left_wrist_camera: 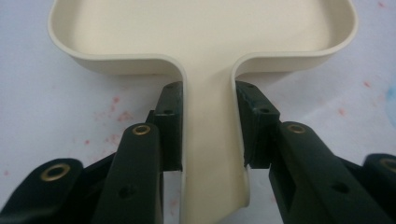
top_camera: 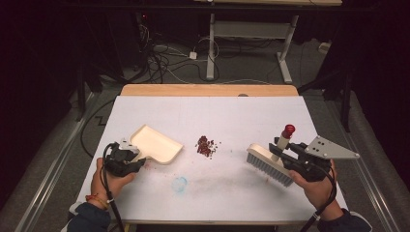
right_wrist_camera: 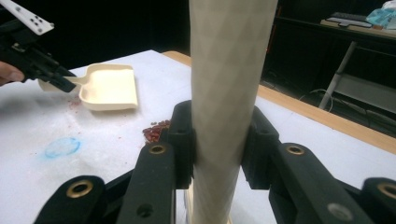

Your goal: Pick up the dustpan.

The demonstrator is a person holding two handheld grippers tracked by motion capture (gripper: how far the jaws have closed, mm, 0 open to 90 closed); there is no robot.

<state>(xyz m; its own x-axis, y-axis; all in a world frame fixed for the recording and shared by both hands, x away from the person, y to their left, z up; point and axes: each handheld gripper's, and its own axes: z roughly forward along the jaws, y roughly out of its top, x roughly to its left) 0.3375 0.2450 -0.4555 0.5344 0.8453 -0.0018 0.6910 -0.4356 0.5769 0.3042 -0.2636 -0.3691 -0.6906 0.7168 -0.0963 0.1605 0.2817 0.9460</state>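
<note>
A cream dustpan [top_camera: 155,144] sits at the left of the white table, its mouth toward a small heap of red crumbs [top_camera: 205,146]. My left gripper [top_camera: 129,155] is shut on the dustpan's handle [left_wrist_camera: 208,154], both pads pressed on its sides. At the right, my right gripper [top_camera: 285,155] is shut on the cream handle [right_wrist_camera: 226,107] of a brush [top_camera: 269,163] with grey bristles and a red cap [top_camera: 288,129]. The brush hangs tilted, bristles toward the table, to the right of the crumbs. In the right gripper view the dustpan [right_wrist_camera: 109,86] and crumbs [right_wrist_camera: 156,130] lie beyond the handle.
A blue smudge [top_camera: 179,184] marks the table's near middle, with faint red stains around it. The table's wooden far edge [top_camera: 208,90] borders a floor with cables and a desk frame [top_camera: 251,43]. The person's hands come in at the lower corners.
</note>
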